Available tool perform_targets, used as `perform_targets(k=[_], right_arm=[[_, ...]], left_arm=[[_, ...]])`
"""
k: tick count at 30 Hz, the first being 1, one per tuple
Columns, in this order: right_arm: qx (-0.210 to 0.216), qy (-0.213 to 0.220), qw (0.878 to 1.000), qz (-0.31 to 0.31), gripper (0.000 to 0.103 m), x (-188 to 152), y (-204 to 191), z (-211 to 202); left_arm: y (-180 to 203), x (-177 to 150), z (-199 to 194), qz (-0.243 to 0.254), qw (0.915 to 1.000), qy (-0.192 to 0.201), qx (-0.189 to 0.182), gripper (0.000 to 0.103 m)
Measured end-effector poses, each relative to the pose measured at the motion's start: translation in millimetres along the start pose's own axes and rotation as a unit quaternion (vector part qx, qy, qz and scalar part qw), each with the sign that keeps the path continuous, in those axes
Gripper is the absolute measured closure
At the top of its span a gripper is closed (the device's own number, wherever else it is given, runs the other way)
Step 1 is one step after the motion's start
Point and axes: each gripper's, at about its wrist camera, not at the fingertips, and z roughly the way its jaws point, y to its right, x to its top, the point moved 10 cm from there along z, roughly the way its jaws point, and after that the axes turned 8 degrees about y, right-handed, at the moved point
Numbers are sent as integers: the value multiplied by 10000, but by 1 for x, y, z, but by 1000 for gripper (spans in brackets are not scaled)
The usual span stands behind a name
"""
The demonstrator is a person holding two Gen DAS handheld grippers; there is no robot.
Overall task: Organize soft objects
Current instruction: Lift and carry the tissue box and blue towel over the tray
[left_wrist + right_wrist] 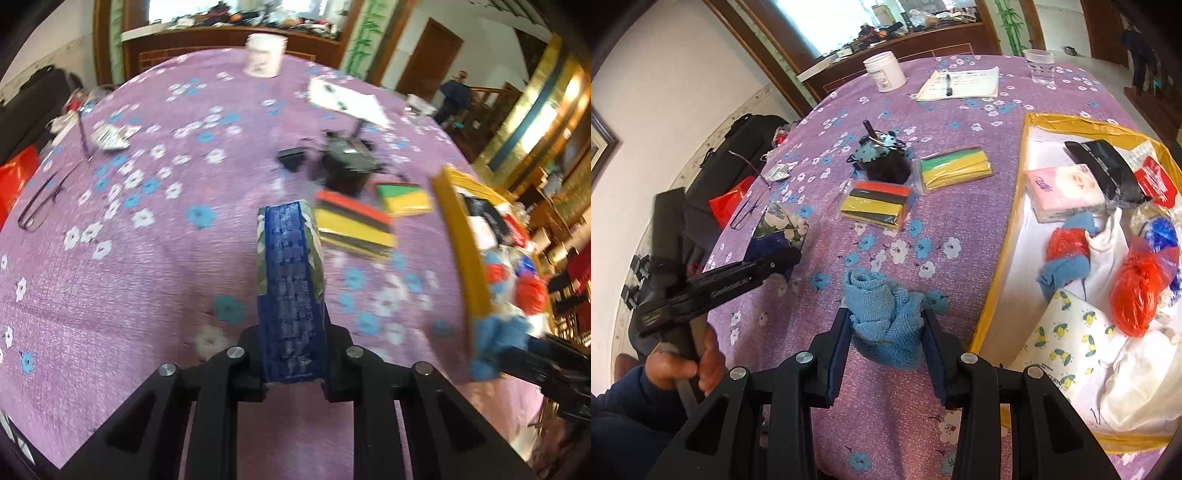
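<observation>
Lower right, the yellow-rimmed box (1001,280) is already well filled; the left gripper (291,369) clamps a tissue pack (290,280), the right gripper (886,332) a blue cloth (882,314), both unplaced.

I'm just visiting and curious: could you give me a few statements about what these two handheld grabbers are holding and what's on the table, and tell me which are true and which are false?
1. The right gripper has a blue towel between its fingers. True.
2. The left gripper is empty. False: it is shut on a blue tissue pack with a flower print.
3. The yellow-rimmed box already holds soft things. True: a pink tissue pack and red bags lie in it.
4. The pen lies on the bare tablecloth. False: it rests on the white paper.
5. The white jar lies on its side. False: it stands upright.
</observation>
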Motion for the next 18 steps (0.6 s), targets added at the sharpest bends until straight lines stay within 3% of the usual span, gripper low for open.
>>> perform_targets(k=[6, 18], right_arm=[[126, 71, 9999, -30, 61, 7, 2, -8], [-17, 490, 9983, 322, 61, 16, 45, -51]], left_arm=[[52, 4, -23, 398, 9987, 165, -256, 84], [134, 2, -24, 1148, 9921, 144, -481, 84]])
